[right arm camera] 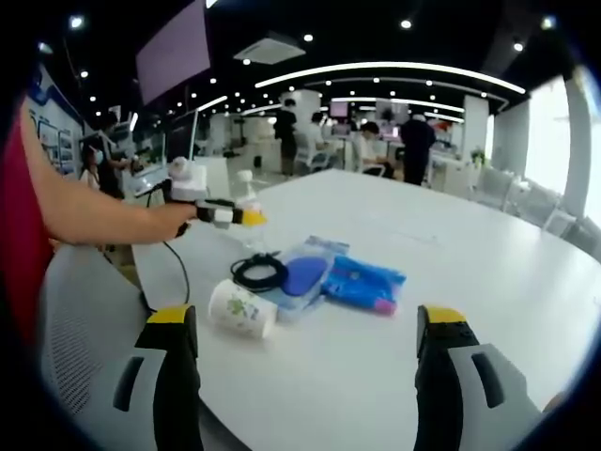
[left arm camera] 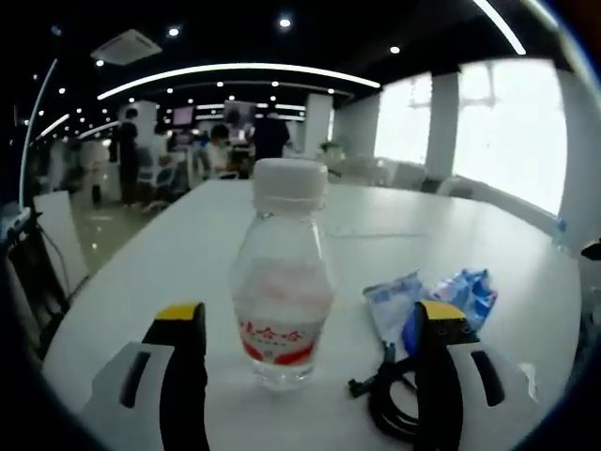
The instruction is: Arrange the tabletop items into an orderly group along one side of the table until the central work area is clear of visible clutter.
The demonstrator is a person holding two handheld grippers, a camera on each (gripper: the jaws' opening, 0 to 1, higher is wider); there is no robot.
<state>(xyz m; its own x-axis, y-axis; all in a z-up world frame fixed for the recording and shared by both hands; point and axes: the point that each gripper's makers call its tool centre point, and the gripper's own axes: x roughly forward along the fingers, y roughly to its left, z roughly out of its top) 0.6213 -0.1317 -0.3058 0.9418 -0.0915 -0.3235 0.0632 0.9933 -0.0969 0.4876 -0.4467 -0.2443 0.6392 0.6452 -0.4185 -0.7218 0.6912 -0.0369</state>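
The left gripper point(left arm camera: 313, 338) faces a clear water bottle point(left arm camera: 280, 282) with a white cap, standing upright on the white worktop point(left arm camera: 188, 254). Its fingers are spread wide, one on each side of the bottle's lower half, and neither appears to touch it yet. The step in hand looks like taking hold of this bottle.

To do it well, the fingers should slide forward until the bottle's body sits squarely between them, then close on the label band, not the narrow neck, since thin plastic will give under pressure and a nearly empty bottle tips easily. Just right of the bottle lie a pale wrapper point(left arm camera: 394, 303), a blue packet point(left arm camera: 470, 293) and a coiled black cable point(left arm camera: 390, 399); the cable lies close by the right-hand finger, so the approach should stay clear of it.

In the right gripper view, the right gripper point(right arm camera: 307, 371) hangs back over the near edge, fingers wide apart and empty. A paper cup point(right arm camera: 242, 308) lies on its side there, close against the cable and the packets. Once lifted, the bottle should go down upright beside this cluster.
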